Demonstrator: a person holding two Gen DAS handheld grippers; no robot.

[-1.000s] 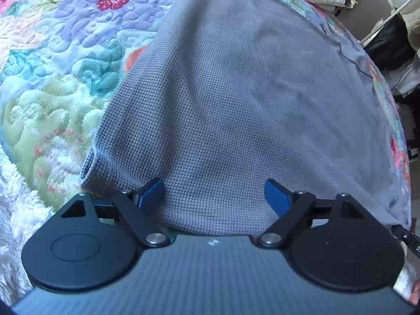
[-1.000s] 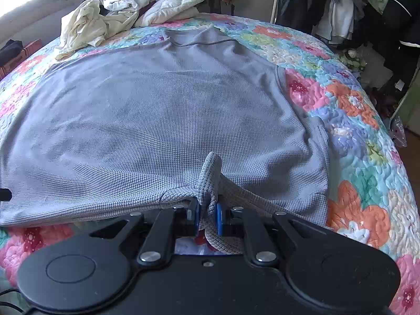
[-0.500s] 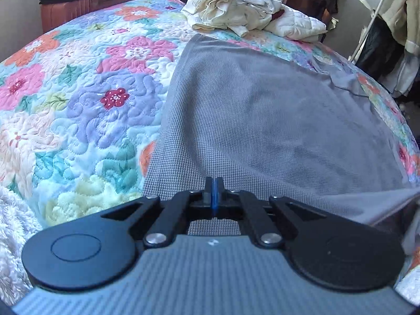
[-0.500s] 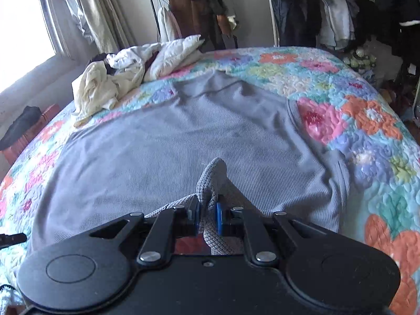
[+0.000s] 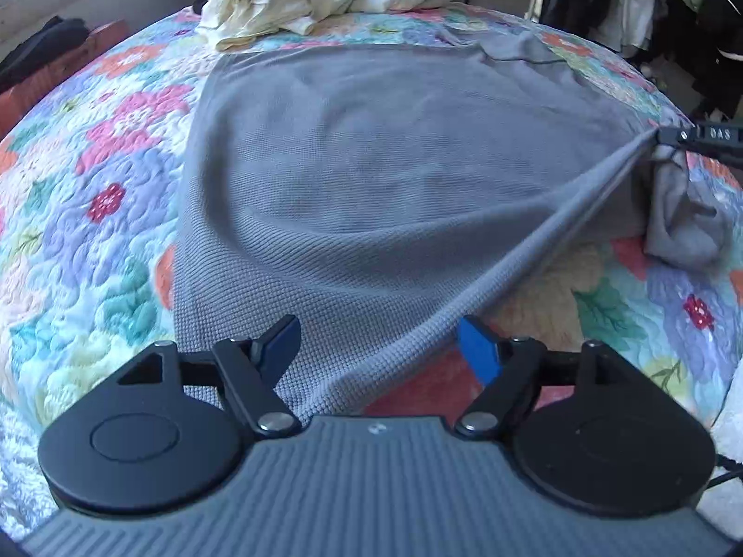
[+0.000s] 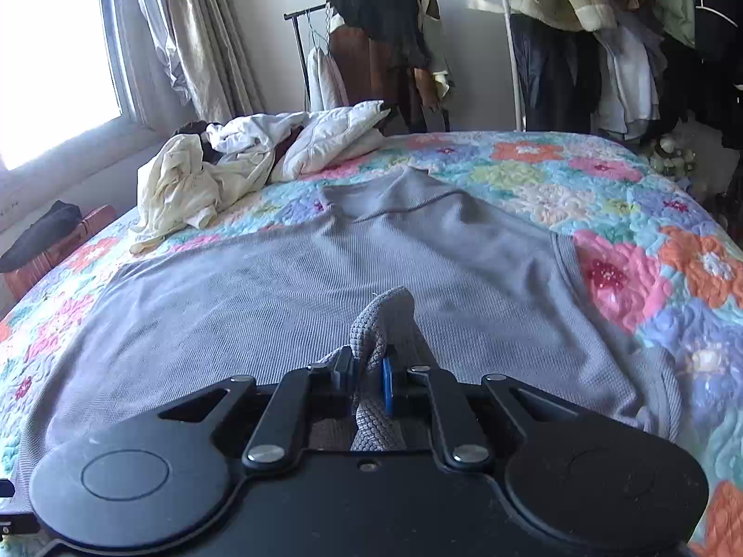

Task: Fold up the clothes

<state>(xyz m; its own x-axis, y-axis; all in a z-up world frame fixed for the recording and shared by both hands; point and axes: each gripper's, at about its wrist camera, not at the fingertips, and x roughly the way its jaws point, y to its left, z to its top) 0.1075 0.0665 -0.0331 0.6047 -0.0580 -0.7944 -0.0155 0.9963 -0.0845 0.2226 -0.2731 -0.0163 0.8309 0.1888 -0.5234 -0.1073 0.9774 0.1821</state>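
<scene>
My left tool (image 5: 378, 341) is wide open, hem of the grey shirt (image 5: 394, 176) lying loose between its fingers. My right tool (image 6: 369, 378) is clamped narrow on a bunched fold of that hem, edge pulled taut. Shirt lies spread over the floral quilt (image 6: 627, 278) on the bed, pile of pale clothes (image 6: 241, 162) beyond its far edge.
</scene>
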